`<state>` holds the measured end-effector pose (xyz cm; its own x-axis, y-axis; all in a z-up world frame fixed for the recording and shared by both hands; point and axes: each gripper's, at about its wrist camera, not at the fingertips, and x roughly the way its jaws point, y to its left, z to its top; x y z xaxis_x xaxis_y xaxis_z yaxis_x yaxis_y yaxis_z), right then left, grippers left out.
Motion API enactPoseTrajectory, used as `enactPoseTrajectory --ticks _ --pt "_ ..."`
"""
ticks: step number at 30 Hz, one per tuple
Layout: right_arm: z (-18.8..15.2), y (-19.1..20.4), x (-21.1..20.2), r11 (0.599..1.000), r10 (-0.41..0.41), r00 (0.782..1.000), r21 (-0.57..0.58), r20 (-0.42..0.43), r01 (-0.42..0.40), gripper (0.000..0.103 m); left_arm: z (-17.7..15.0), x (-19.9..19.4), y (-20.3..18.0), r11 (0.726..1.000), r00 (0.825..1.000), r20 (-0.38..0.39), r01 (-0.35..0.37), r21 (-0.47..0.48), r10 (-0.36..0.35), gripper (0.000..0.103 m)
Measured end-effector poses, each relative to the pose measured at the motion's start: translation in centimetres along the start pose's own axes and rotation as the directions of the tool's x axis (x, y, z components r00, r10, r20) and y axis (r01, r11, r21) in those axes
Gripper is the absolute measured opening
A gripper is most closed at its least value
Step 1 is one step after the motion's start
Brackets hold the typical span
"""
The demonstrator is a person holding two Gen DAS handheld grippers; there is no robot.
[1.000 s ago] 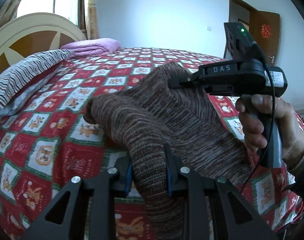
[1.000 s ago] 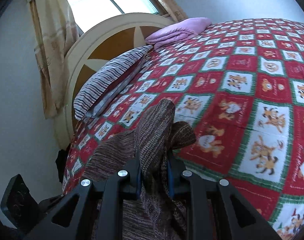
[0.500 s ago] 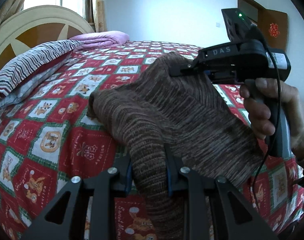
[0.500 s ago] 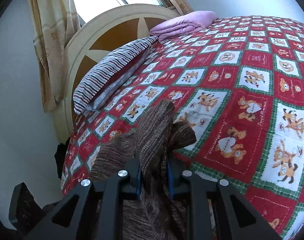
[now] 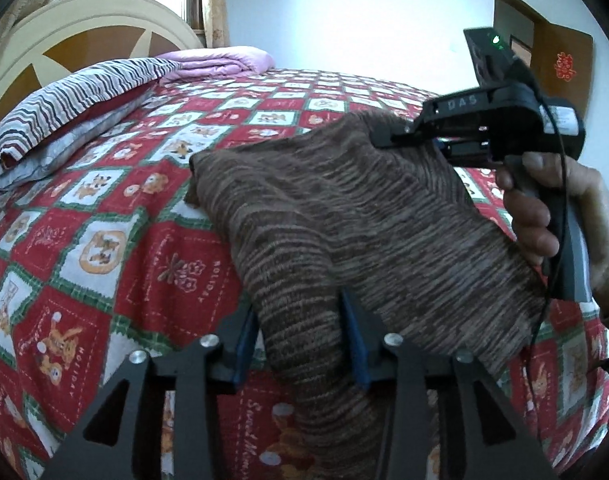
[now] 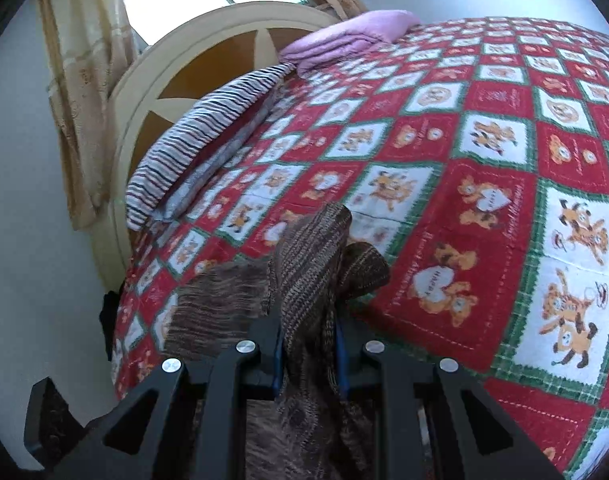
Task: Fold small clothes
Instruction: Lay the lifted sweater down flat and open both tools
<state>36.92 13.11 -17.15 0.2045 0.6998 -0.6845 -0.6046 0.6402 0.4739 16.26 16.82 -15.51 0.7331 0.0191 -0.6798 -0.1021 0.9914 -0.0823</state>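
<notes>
A brown striped knitted garment hangs low over the red patchwork bedspread, stretched between both grippers. My left gripper has the near edge between its blue pads; its jaws are opening and the cloth sits loosely in the widened gap. In the left wrist view, the right gripper, held by a hand, pinches the far edge. Seen from its own camera, my right gripper is shut on a bunched fold of the garment, whose far end droops onto the bedspread.
A striped pillow and a folded pink blanket lie at the head of the bed, against a cream and brown headboard. A curtain hangs by the window. A brown door stands at the back right.
The left gripper's jaws have spread wider around the garment. Both grippers have sunk a little toward the bed with the garment between them.
</notes>
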Motion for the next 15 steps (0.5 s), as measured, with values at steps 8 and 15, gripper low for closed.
enactPoseTrajectory --ticks 8,15 --pt "-0.6 -1.6 1.5 0.998 -0.062 0.998 -0.007 -0.033 0.062 0.020 0.1 -0.1 0.5 0.999 0.999 0.011 -0.033 -0.019 0.034 0.060" --pt "-0.9 -2.1 1.7 0.997 -0.073 0.997 -0.006 -0.034 0.073 0.020 2.9 -1.6 1.4 0.994 0.988 0.115 -0.102 -0.028 0.105 0.072"
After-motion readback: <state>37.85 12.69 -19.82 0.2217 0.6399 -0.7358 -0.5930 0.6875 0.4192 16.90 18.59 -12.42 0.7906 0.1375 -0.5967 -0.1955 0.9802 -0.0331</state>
